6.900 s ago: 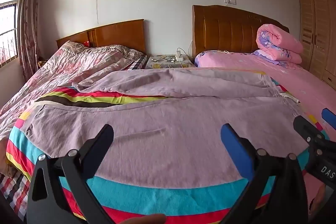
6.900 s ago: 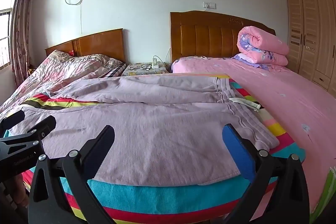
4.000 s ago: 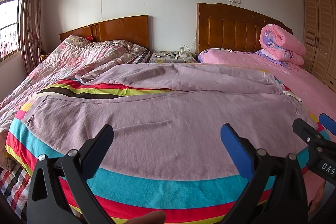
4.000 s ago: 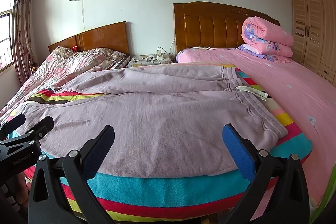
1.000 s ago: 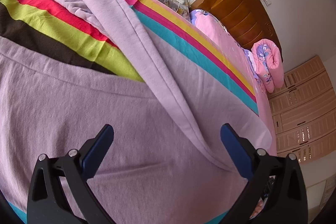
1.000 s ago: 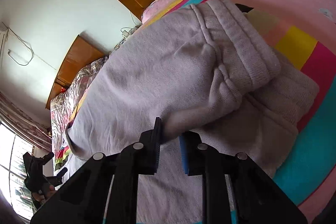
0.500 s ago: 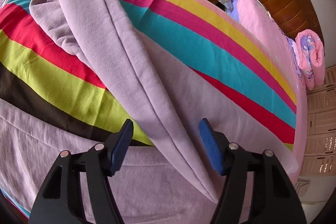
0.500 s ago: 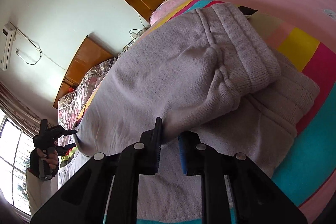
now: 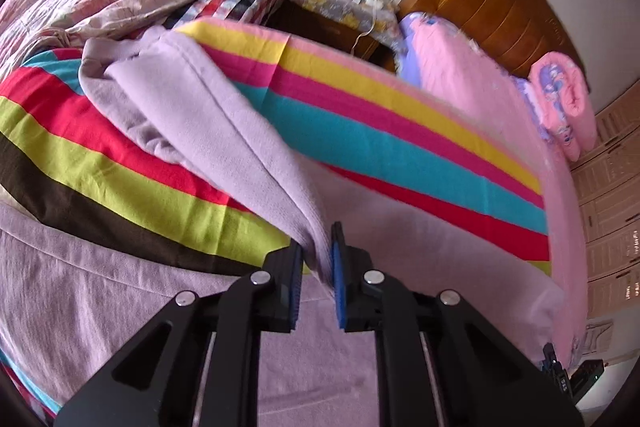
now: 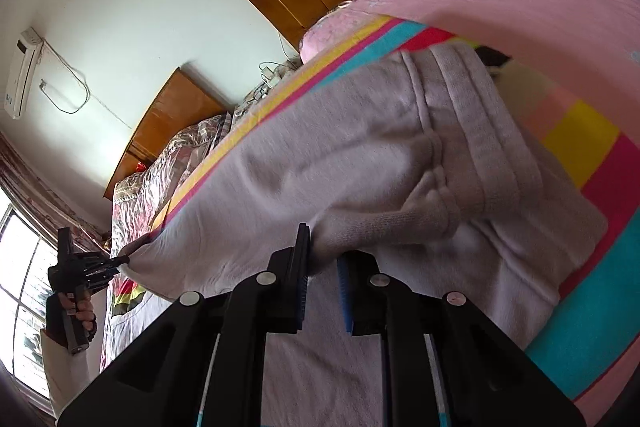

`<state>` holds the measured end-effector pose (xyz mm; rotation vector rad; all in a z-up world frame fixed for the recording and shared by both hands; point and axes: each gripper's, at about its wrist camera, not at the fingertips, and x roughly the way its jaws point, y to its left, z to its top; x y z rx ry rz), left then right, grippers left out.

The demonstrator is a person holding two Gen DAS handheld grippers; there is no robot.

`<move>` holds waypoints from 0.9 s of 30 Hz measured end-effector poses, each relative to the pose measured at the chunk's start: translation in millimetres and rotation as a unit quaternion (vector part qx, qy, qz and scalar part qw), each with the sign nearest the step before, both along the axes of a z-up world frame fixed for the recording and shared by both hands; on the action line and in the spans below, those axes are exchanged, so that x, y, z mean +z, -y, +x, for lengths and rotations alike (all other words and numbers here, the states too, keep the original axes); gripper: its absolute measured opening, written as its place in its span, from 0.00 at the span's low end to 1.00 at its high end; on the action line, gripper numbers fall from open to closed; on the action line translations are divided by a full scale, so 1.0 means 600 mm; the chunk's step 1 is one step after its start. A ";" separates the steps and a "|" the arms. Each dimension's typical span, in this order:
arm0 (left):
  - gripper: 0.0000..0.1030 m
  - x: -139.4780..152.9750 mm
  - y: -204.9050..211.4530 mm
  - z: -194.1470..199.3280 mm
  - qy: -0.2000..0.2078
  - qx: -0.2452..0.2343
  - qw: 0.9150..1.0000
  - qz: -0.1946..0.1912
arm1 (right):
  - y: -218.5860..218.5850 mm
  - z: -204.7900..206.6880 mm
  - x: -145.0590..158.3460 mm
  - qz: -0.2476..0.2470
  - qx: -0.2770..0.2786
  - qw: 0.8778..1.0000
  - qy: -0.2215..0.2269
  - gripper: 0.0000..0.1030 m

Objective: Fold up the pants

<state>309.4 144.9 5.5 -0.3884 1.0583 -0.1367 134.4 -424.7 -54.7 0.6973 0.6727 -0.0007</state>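
1. On the striped blanket [image 9: 400,131], your left gripper [image 9: 316,259], wide open a second ago, is now pinched on the far leg [image 9: 224,131] of the pants [image 10: 320,163].
2. Your right gripper [image 10: 324,263] stays clamped on the waistband [image 10: 472,131] end.
3. Both ends are lifted, so the lengthwise fold has begun.
4. The near leg [image 9: 100,291] lies flat below; the blanket beyond gives free room.

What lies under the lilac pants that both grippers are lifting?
Under the lilac pants lies a striped blanket, its bands showing beside the raised leg held by the left gripper and right gripper. Whatever sits beneath the flat part of the fabric is covered.
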 end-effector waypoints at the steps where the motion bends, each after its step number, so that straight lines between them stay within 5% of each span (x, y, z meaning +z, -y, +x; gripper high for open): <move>1: 0.13 0.020 -0.005 -0.023 0.024 0.003 1.000 -0.013 | 0.007 0.008 0.021 -0.003 -0.001 1.000 0.015 0.12; 6: 0.16 0.072 -0.021 -0.214 0.141 0.000 0.989 -0.043 | 0.033 -0.020 0.089 -0.024 0.016 0.998 0.063 0.11; 10: 0.27 -0.055 -0.036 -0.310 0.071 0.004 0.995 -0.063 | 0.041 -0.064 0.004 -0.018 0.032 0.999 -0.017 0.11; 12: 0.26 -0.123 -0.046 -0.319 0.028 0.018 0.997 -0.064 | 0.046 -0.081 -0.055 0.002 0.019 0.998 -0.060 0.11; 15: 0.34 -0.145 -0.056 -0.308 0.034 0.016 0.996 -0.080 | 0.051 -0.096 -0.082 0.017 0.006 0.998 -0.058 0.12; 17: 0.60 -0.130 -0.052 -0.308 0.048 0.012 0.995 -0.092 | 0.050 -0.095 -0.078 0.015 0.005 0.998 -0.060 0.18; 18: 0.64 -0.121 -0.050 -0.311 0.057 0.010 0.994 -0.095 | 0.047 -0.096 -0.075 0.007 0.008 0.998 -0.061 0.19; 22: 0.77 -0.087 -0.020 -0.320 0.071 -0.005 0.993 -0.098 | 0.033 -0.099 -0.068 0.013 0.023 0.999 -0.046 0.66; 27: 0.77 -0.081 0.038 -0.269 0.011 -0.014 1.000 -0.002 | 0.014 -0.098 -0.070 -0.002 0.025 0.999 -0.047 0.65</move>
